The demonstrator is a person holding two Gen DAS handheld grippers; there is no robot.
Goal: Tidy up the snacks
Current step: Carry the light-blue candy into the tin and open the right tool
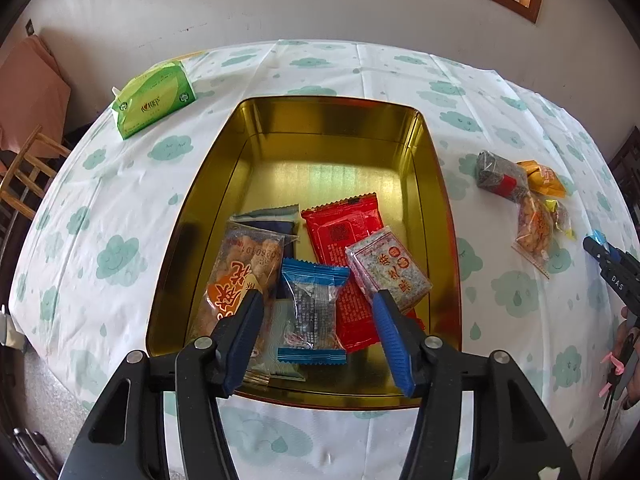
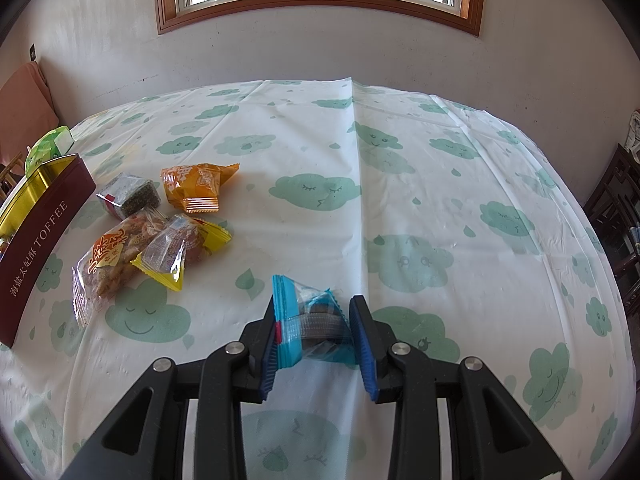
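Lettering on the tin (image 2: 38,224) legible only from the right wrist: "TOFFEE" in pale capitals along the maroon outer wall, after a row of Chinese characters. From the left wrist, only its gold inside (image 1: 414,152), open-topped, holding several packets: a red one (image 1: 344,228) with a printed block of small text, a clear pack of golden fried snack (image 1: 244,268) with orange-and-white Chinese script and a stamped code, a grey speckled bar (image 1: 390,268) with red-and-yellow label squares, and a blue-ended wrapper (image 1: 314,312) lying on top.

Left gripper (image 1: 316,300) poised over the tin, fingers apart and clear of the blue-ended wrapper between them. Right gripper (image 2: 312,320) closed on another blue-edged packet (image 2: 308,320), clamped at both sides above the cloud-print tablecloth (image 2: 400,184); the same gripper glimpsed at the far right of the left view, marked "DAS".

Loose pile beside the tin, clearest from the right wrist: orange packet (image 2: 196,186), dark speckled block (image 2: 130,194), yellow-edged wrapper (image 2: 180,250), second fried-snack pack (image 2: 108,264). Green tissue pack (image 1: 154,98) beyond the tin, writing too small to read.
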